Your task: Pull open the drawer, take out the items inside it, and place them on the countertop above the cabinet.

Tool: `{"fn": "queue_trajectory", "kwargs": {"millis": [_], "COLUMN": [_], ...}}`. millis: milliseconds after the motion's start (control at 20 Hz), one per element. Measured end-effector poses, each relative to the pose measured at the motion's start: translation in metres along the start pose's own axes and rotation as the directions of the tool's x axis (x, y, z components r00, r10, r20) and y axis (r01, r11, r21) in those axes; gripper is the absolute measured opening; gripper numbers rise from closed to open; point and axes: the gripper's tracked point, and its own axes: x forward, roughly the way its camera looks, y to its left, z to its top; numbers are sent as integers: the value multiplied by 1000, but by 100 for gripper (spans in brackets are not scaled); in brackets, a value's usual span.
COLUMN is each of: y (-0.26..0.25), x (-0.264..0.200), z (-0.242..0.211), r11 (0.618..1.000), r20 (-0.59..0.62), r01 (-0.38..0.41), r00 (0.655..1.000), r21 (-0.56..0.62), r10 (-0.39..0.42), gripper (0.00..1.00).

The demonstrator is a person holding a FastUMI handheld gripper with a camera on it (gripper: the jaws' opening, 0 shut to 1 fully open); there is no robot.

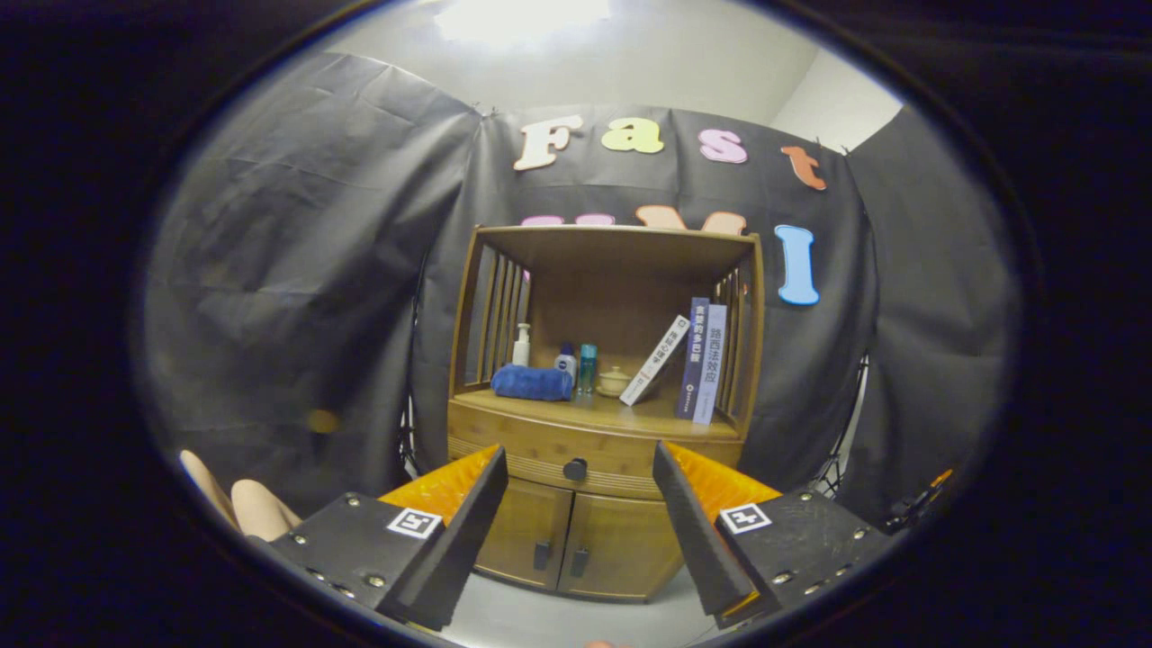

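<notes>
The fingers [580, 531] stand wide apart and hold nothing, aimed at the cabinet [598, 504] from some way off. The drawer [540, 450] is shut; it lies just under the countertop [630, 416], its long axis running side to side along the cabinet front, its face towards the fingers. Its knob [575, 469] sits mid-face, between the fingers and beyond them, sticking straight out.

Risks, as I judge them: the knob is small and round, so a closing off centre could slip off it, or pinch only one side. A pull not square to the face could jam the drawer. The two doors [576, 544] have handles just below, easy to catch by mistake. The countertop already carries a towel [531, 382], bottles [576, 364], a pot [615, 382] and books [697, 360], so free space is mostly along its front edge.
</notes>
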Motion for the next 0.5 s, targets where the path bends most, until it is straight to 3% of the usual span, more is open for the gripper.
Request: {"fn": "queue_trajectory", "kwargs": {"millis": [300, 500], "y": [8, 4], "x": [80, 126], "z": [-46, -82], "r11": [1000, 999], "r20": [-30, -74], "r01": [2, 44], "r00": [1000, 996], "r21": [-8, 13], "r10": [-2, -43], "gripper": [97, 97]}}
